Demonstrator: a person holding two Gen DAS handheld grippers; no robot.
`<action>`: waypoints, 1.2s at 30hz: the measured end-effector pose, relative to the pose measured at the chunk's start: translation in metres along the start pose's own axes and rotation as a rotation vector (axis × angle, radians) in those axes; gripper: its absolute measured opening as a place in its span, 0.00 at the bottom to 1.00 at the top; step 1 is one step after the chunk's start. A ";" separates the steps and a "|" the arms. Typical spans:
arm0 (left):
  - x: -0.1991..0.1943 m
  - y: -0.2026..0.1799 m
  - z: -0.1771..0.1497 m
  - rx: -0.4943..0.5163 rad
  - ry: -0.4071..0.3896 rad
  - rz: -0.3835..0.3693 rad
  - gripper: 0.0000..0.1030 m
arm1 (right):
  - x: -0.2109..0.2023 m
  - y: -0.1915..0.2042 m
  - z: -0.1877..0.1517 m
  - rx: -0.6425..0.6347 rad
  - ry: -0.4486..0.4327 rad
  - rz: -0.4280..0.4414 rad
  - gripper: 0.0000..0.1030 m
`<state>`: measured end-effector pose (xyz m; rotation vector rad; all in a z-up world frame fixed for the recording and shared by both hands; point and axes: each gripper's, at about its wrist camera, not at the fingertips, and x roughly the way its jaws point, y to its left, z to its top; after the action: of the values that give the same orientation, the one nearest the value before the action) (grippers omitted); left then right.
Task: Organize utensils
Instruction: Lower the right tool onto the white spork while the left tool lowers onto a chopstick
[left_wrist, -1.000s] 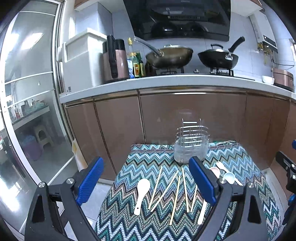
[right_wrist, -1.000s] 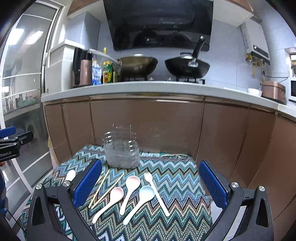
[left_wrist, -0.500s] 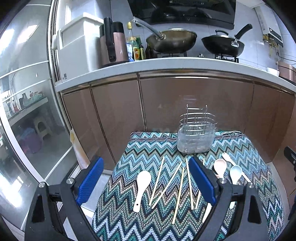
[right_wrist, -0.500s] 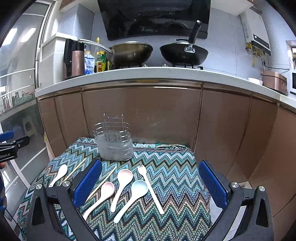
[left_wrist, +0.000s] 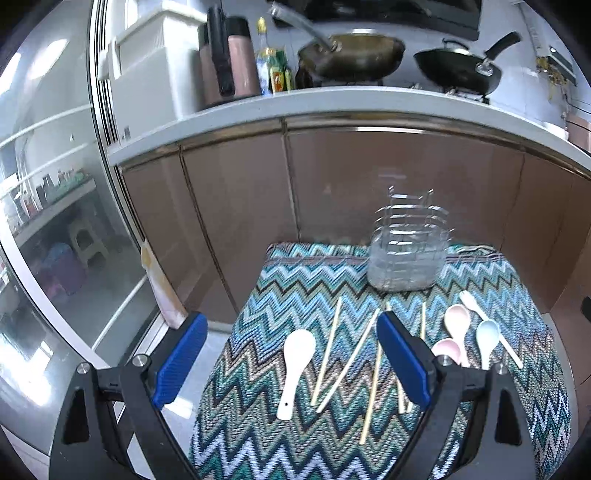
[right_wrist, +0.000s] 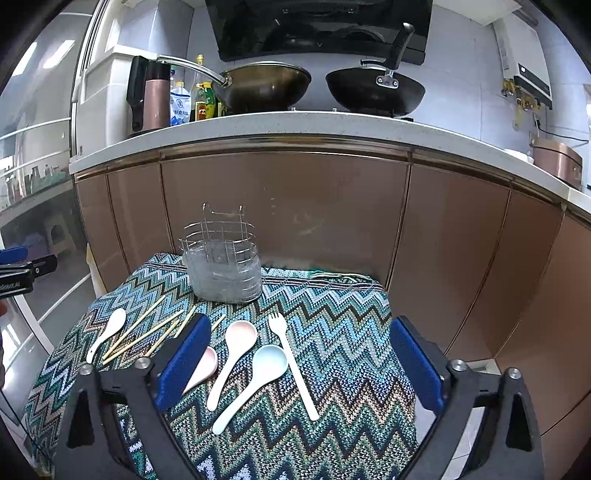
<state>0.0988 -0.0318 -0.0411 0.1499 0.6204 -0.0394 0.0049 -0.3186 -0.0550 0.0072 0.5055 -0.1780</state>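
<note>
Just below the right claw (right_wrist: 299, 363), its jaws wide but narrowing, empty, lie the spoons (right_wrist: 236, 354) and fork (right_wrist: 291, 363).

Both wrist views tilt down, near; share utensil rack (left_wrist: 406, 254) (right_wrist: 223, 269).

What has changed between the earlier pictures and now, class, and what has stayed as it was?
Both tools have come closer to the cloth and tipped down toward the utensils. The right tool has its jaws closing slightly, with nothing gripped; the left tool is open. The spoons, chopsticks, fork and wire holder lie unmoved.
</note>
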 end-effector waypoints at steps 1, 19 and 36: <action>0.005 0.006 0.002 -0.009 0.015 0.012 0.90 | 0.000 -0.004 0.001 0.005 0.005 0.003 0.85; 0.088 -0.010 0.023 0.021 0.283 -0.308 0.79 | 0.081 -0.036 0.009 0.085 0.294 0.247 0.20; 0.184 -0.034 0.013 0.060 0.505 -0.314 0.66 | 0.183 -0.011 -0.004 0.033 0.532 0.359 0.13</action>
<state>0.2534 -0.0657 -0.1422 0.1195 1.1439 -0.3320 0.1585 -0.3600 -0.1469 0.1802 1.0208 0.1753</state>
